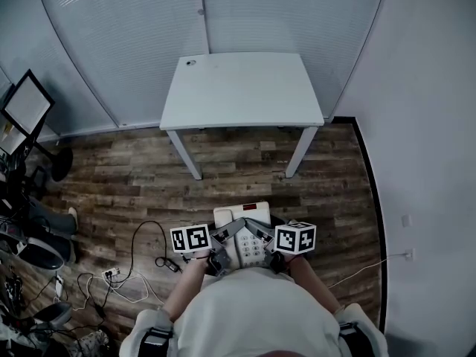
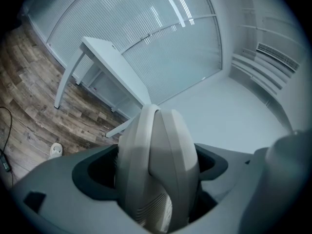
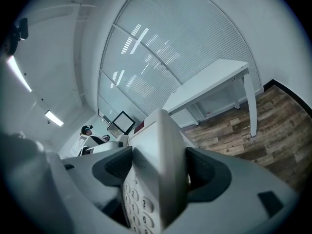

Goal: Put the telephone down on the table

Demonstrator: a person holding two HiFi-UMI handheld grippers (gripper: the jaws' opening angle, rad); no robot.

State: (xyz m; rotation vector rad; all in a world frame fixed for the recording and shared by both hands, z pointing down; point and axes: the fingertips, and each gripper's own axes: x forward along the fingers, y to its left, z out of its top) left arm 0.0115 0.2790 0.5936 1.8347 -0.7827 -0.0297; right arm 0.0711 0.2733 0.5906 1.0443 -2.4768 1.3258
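A white desk telephone (image 1: 245, 235) with a keypad is held in the air close to my body, above the wood floor. My left gripper (image 1: 217, 253) is shut on its left side, where the handset (image 2: 156, 169) fills the gap between the jaws. My right gripper (image 1: 269, 253) is shut on the right edge of the telephone (image 3: 156, 174), with number keys showing beside the jaw. The white table (image 1: 242, 89) stands ahead by the frosted glass wall, well apart from the telephone; it also shows as the table (image 2: 114, 65) and table (image 3: 209, 84) in the gripper views.
A small dark object (image 1: 191, 62) lies at the table's back left corner. Cables and a power strip (image 1: 111, 274) trail on the floor at left. A monitor on a stand (image 1: 26, 106) and equipment crowd the left edge. A white wall (image 1: 431, 125) closes the right side.
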